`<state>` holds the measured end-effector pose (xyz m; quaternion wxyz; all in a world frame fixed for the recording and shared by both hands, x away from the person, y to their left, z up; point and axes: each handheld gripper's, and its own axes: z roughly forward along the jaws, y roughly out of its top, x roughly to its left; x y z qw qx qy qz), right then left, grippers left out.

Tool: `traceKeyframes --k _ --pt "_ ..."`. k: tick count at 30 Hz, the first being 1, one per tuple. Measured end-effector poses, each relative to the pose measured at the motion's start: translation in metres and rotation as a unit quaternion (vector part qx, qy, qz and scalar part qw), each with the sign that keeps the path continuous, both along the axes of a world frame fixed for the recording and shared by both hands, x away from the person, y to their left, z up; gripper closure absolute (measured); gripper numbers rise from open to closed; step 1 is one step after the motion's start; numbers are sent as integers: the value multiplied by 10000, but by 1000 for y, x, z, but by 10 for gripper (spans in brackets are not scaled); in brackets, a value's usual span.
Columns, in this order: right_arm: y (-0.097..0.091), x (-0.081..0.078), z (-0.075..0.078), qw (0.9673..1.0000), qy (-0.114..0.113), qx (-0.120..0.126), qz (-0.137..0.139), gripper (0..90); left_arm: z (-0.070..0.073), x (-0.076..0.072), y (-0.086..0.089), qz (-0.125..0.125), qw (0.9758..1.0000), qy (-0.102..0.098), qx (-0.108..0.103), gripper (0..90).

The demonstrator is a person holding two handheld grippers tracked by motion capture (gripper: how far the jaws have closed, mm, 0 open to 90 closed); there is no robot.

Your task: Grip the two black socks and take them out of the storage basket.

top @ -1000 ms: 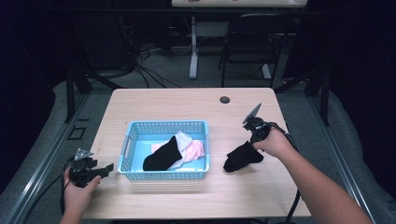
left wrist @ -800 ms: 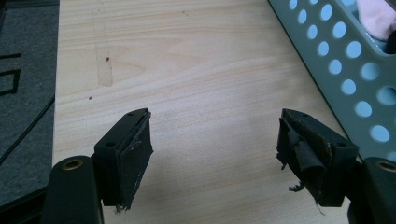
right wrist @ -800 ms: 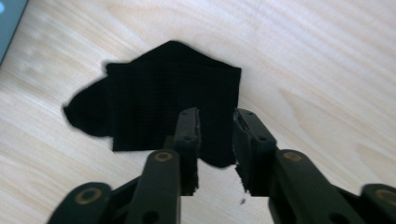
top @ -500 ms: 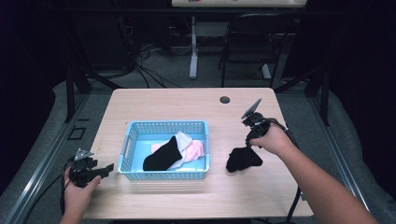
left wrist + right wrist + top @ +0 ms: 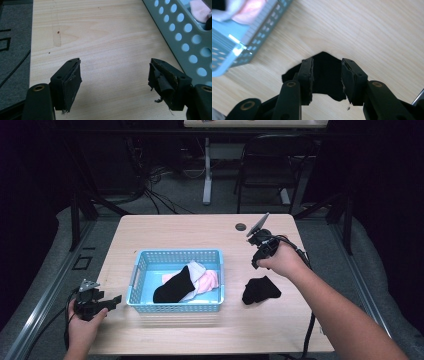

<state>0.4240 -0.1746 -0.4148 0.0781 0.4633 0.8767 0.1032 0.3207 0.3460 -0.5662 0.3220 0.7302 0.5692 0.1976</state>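
Right hand-held gripper (image 5: 256,262) jaws apart, empty, above black sock (image 5: 261,290) near bench (image 5: 175,227) right edge. Sock looks soft, floppy; pinch bunched middle fold.

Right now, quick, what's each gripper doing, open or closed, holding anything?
Left gripper: open, holding nothing, over bare table.
Right gripper: open, holding nothing, raised above the black sock.

No text, label, brand, number or sign can be read anywhere in these pictures.
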Motion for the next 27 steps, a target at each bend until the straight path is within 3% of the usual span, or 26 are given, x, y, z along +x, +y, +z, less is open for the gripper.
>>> traceKeyframes --k 3,6,11,18,21,27 --pt "8 -1 7 10000 -38 27 52 625 0 0 -1 -39 10000 18 16 261" --pt "31 -3 17 9995 -86 182 246 621 0 0 -2 -44 10000 7 21 261" --pt "54 -5 19 9984 -102 324 446 609 0 1 -1 -33 10000 5 6 261" --pt "93 -7 6 9941 -193 673 832 613 1 0 -2 -77 10000 -7 26 261" --pt "107 -10 -6 9901 -309 906 1022 630 1 1 -2 -64 10000 -29 25 261" --pt "131 -11 -32 9855 -432 1208 1108 644 1 1 -2 -81 10000 -16 35 261"
